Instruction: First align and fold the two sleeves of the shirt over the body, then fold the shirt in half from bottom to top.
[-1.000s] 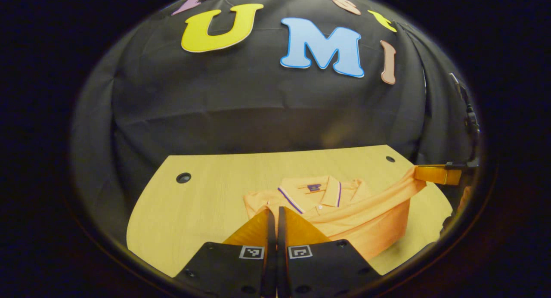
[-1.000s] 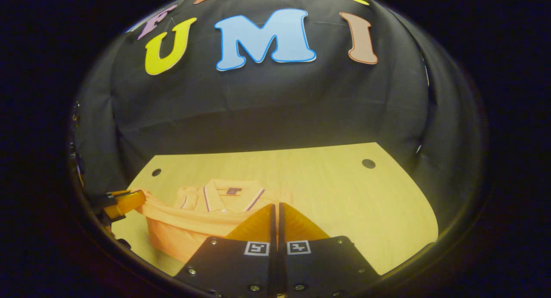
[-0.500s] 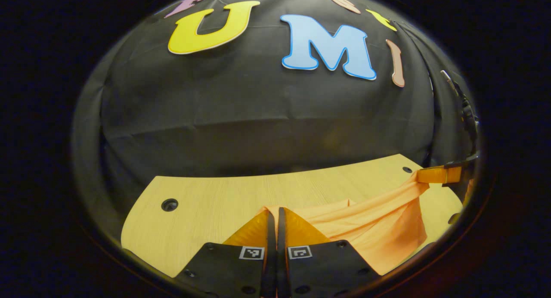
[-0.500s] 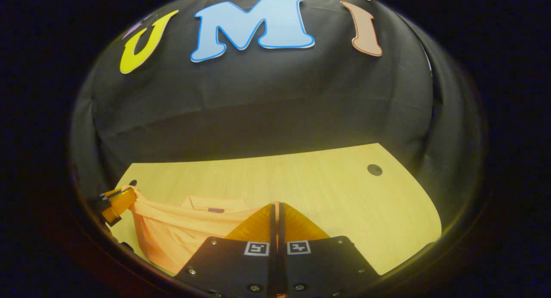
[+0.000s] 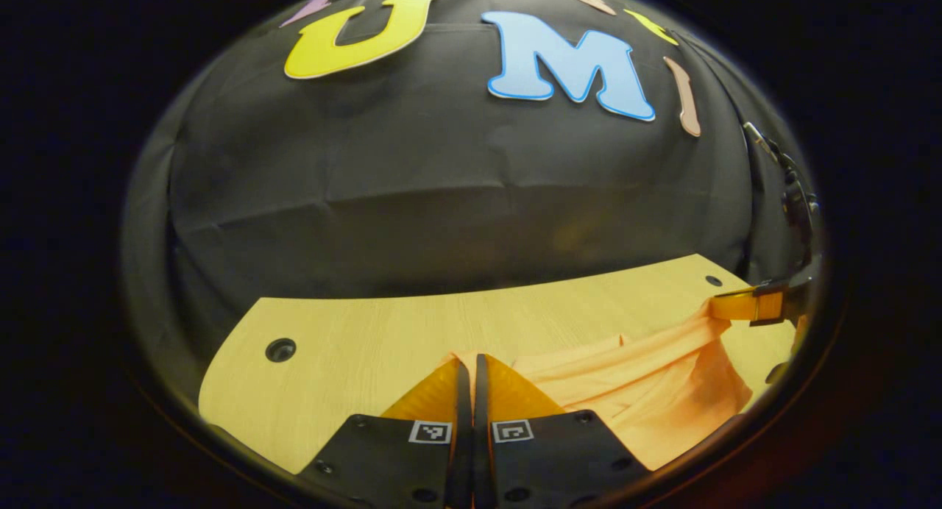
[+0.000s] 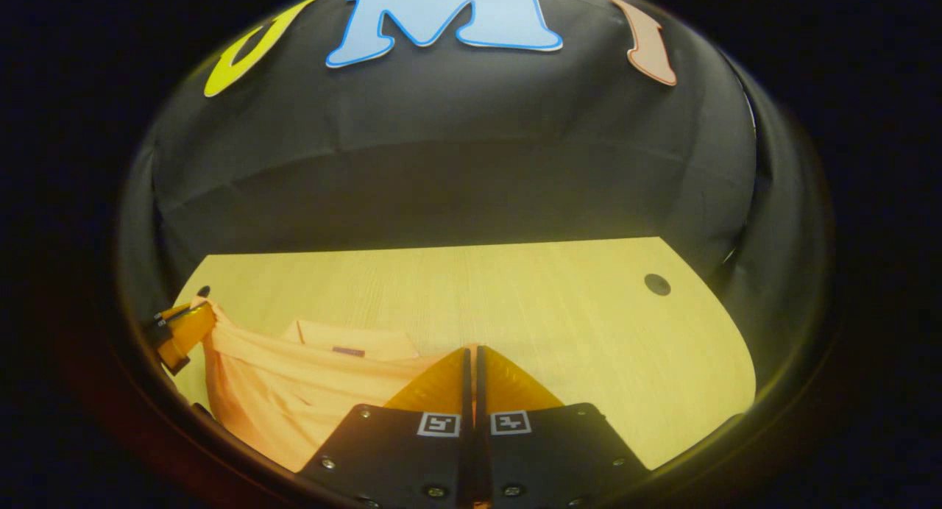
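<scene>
Left gripper view: wooden table (image 5: pixel 353 332) spans the lower half, a round hole (image 5: pixel 280 349) at its lower left. Left gripper (image 5: pixel 471 369) at bottom centre, fingers clenched on the hem of the orange shirt (image 5: pixel 647 391); the cloth stretches rightward, lifted, to the right gripper (image 5: pixel 725 304) at the right edge, pinching the other corner. Right gripper view: left gripper (image 6: pixel 193 319) at lower left clamps the shirt (image 6: pixel 257 391) edge, fabric sagging toward bottom centre, the collar part (image 6: pixel 353 340) behind lying on the table (image 6: pixel 574 325). Right gripper (image 6: pixel 471 365) grasps the hem there. A hole (image 6: pixel 656 284) sits at right.
</scene>
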`<action>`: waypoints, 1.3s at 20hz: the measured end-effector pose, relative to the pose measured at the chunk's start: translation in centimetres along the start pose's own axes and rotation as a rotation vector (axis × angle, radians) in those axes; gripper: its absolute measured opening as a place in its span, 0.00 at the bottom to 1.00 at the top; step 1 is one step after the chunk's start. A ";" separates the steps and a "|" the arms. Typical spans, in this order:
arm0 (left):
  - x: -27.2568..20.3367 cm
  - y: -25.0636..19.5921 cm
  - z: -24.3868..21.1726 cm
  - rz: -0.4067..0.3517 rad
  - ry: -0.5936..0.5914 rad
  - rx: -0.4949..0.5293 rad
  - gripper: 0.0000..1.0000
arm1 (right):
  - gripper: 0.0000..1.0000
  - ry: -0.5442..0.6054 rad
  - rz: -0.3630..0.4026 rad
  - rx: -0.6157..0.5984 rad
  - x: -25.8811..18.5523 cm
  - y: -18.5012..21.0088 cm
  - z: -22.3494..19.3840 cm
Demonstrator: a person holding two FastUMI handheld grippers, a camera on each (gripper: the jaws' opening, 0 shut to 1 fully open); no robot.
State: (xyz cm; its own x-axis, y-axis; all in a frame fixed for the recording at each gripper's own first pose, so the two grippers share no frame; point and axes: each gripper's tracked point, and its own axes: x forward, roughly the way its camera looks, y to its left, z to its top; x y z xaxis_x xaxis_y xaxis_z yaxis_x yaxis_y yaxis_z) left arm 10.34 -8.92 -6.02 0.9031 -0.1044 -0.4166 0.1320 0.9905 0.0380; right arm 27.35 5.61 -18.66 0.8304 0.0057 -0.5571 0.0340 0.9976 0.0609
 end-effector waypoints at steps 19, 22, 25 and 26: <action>-4.9 -1.3 2.8 0.005 -0.042 -0.010 0.62 | 0.55 -0.074 -0.002 -0.070 -4.8 -0.2 1.2; -7.1 -1.9 4.3 0.009 -0.075 -0.002 0.84 | 0.77 -0.113 0.008 -0.072 -6.9 -0.3 2.0; -9.5 -2.7 5.7 0.015 -0.115 0.002 0.94 | 0.94 -0.159 0.006 -0.085 -9.2 -0.8 3.0; -10.4 -3.0 6.1 0.016 -0.126 0.004 0.94 | 0.95 -0.175 0.005 -0.088 -10.1 -1.0 3.4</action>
State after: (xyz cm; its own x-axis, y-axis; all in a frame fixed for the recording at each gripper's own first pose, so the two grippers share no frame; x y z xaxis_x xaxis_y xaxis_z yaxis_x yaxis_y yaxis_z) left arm 3.10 -11.33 3.75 0.9494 -0.0991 -0.2981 0.1184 0.9918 0.0475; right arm 20.82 4.35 -10.33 0.9149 0.0058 -0.4037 -0.0125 0.9998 -0.0140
